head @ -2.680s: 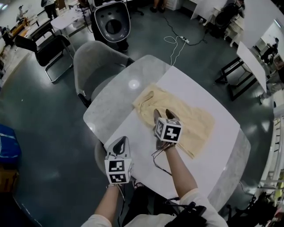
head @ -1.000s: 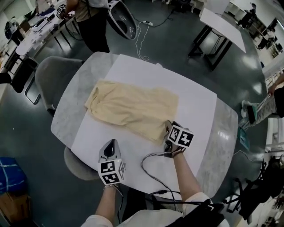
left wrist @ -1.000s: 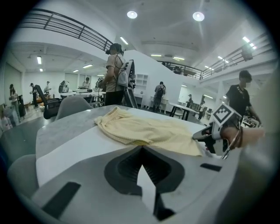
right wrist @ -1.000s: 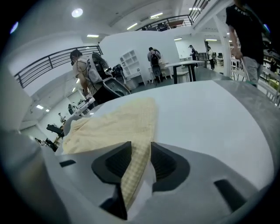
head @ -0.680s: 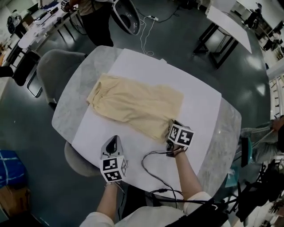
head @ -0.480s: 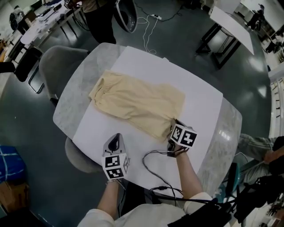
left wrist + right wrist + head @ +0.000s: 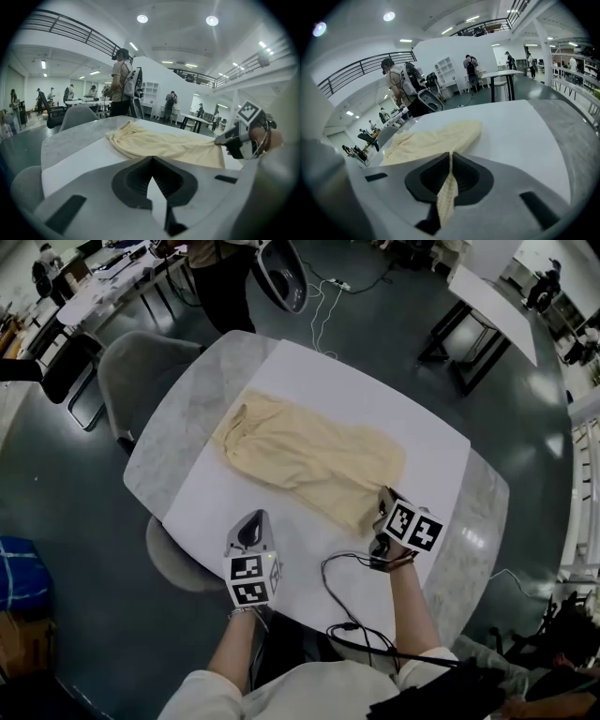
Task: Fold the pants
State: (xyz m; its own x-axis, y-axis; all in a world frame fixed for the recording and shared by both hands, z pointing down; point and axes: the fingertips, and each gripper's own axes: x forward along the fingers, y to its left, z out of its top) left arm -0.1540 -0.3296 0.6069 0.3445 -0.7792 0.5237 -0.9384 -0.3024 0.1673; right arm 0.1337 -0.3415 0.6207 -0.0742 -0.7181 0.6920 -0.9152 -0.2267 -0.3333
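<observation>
The pale yellow cloth pants (image 7: 314,460) lie spread flat on the white sheet (image 7: 417,442) that covers the grey marbled table (image 7: 183,432). The right gripper (image 7: 382,501) has just been closing its jaws, which pinch the hem of the near leg, with a strip of cloth between them. The left gripper (image 7: 254,518) hovers over the sheet's near edge, apart from the pants. Its jaws seem to meet at the tips, with nothing in them.
</observation>
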